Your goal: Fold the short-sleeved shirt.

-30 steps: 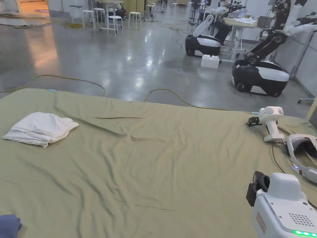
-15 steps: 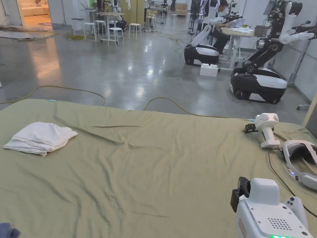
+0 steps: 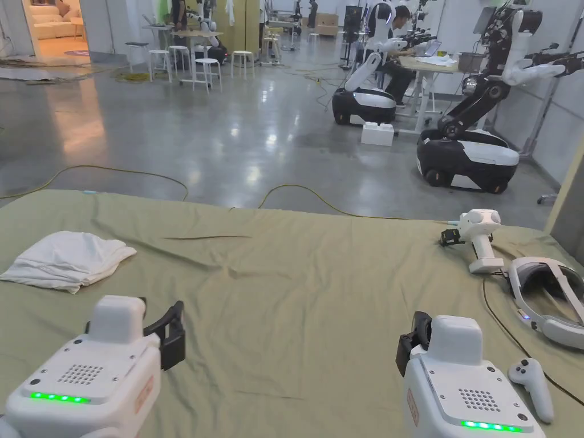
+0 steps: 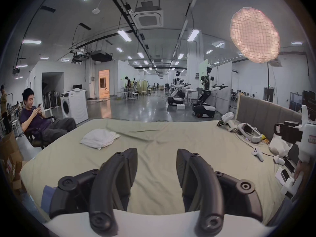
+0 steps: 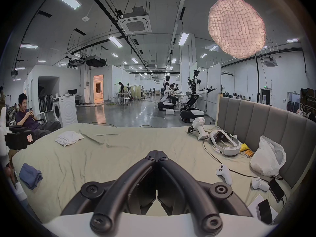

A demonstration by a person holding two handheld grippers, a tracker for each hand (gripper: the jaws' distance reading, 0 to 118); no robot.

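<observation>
Now both grippers have come up into the head view over the bed [image 3: 296,285]: the left gripper [image 4: 156,170], new to that view, has its fingers spread apart and empty, and the right gripper [image 5: 157,152] has its fingers pressed together on nothing. Meanwhile a white shirt [image 3: 65,259] lies bunched at the far left, well apart from both, and a blue garment [image 5: 30,175] sits at the near left edge, so folding looks not yet begun.
</observation>
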